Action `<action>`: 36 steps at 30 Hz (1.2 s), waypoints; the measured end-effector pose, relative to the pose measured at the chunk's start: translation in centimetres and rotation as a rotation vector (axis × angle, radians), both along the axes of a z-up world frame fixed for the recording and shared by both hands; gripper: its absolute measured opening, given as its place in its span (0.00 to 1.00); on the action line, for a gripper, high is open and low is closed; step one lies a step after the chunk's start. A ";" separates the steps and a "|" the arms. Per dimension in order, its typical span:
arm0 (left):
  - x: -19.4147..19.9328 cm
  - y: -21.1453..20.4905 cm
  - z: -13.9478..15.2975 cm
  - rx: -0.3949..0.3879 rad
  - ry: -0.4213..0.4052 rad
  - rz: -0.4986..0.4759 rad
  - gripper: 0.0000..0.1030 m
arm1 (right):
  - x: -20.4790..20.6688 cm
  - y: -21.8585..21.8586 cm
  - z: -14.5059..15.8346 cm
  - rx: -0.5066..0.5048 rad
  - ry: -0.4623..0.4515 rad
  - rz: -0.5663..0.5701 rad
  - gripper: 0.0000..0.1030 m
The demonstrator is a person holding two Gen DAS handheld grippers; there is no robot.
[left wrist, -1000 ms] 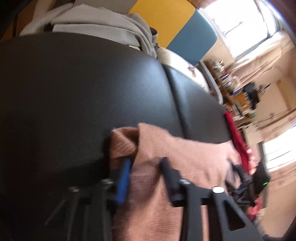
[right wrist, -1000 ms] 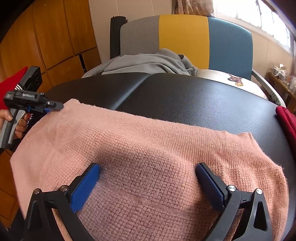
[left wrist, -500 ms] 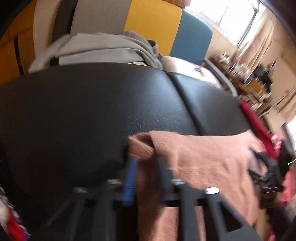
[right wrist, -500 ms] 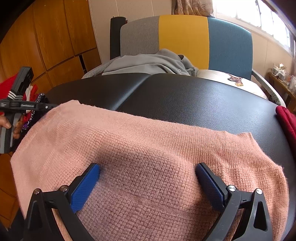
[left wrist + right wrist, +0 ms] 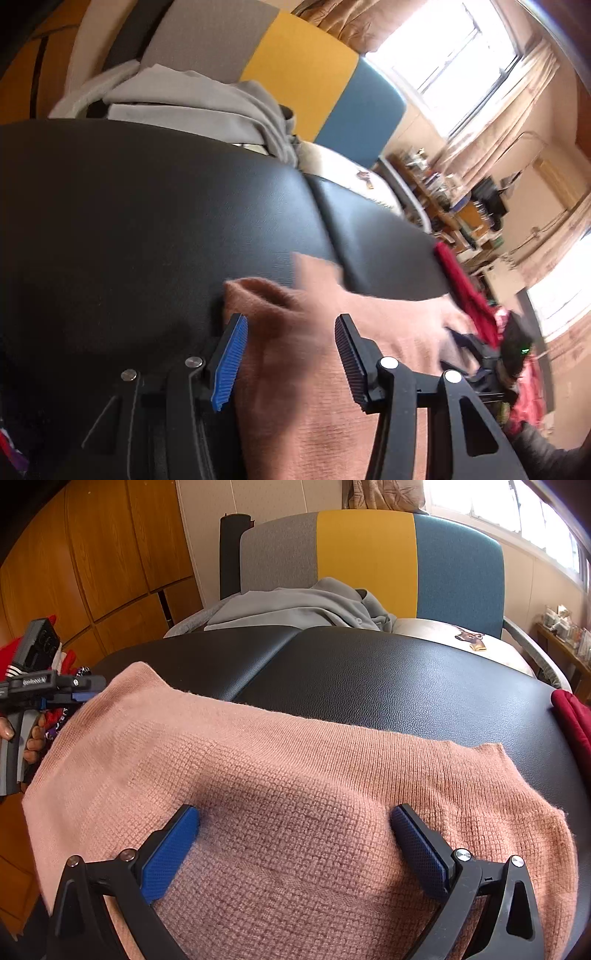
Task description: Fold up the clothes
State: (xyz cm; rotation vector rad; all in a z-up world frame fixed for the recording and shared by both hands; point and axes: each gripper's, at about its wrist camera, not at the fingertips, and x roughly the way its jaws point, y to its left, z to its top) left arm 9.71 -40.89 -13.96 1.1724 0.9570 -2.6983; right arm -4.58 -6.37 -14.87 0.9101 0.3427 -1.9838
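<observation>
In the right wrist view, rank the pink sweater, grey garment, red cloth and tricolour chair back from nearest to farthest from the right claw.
1. Pink sweater, directly under the right claw.
2. Red cloth, at the right edge.
3. Grey garment, beyond the black surface.
4. Tricolour chair back, behind the garment.

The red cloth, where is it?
In the right wrist view the red cloth hangs at the far right edge of the black padded table, just past the pink sweater.
</observation>
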 end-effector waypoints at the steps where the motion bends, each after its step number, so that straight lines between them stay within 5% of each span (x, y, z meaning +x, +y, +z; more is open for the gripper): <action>1: -0.2 0.1 -0.4 -0.001 -0.024 -0.020 0.49 | 0.0 0.0 0.0 0.000 0.000 0.000 1.00; 7: -1.2 1.0 -2.1 -0.009 -0.091 -0.065 0.45 | -0.1 0.1 0.0 -0.001 -0.002 0.000 1.00; 8: -1.2 1.1 -1.9 -0.023 -0.091 -0.051 0.38 | -0.1 0.2 0.0 -0.001 -0.003 0.000 1.00; 10: -0.9 1.8 -0.7 -0.110 -0.082 -0.004 0.05 | -0.2 0.2 0.0 -0.001 -0.004 0.000 1.00; 12: -0.4 2.7 0.6 -0.210 -0.066 0.044 0.05 | -0.3 0.1 0.0 -0.001 -0.003 0.001 1.00; 17: -1.4 4.5 -1.9 -0.464 -0.247 0.078 0.05 | -0.3 0.2 0.0 0.000 -0.004 0.002 1.00; 20: -1.2 4.1 -1.7 -0.434 -0.223 0.111 0.09 | -0.4 0.2 0.0 0.000 -0.005 0.003 1.00; 22: -0.8 3.6 -1.0 -0.404 -0.210 0.149 0.23 | -0.2 0.1 0.0 -0.001 -0.004 0.001 1.00; 27: 1.2 3.9 2.0 -0.431 -0.126 0.258 0.27 | -0.1 0.1 -0.1 -0.005 -0.022 0.010 1.00; 33: -1.6 11.3 3.8 -0.375 -0.022 -0.052 0.38 | -1.1 0.6 1.1 -0.023 -0.126 0.002 1.00; 36: -4.0 14.1 3.3 -0.386 -0.048 -0.140 0.41 | -1.6 2.1 2.7 -0.096 -0.167 -0.058 0.83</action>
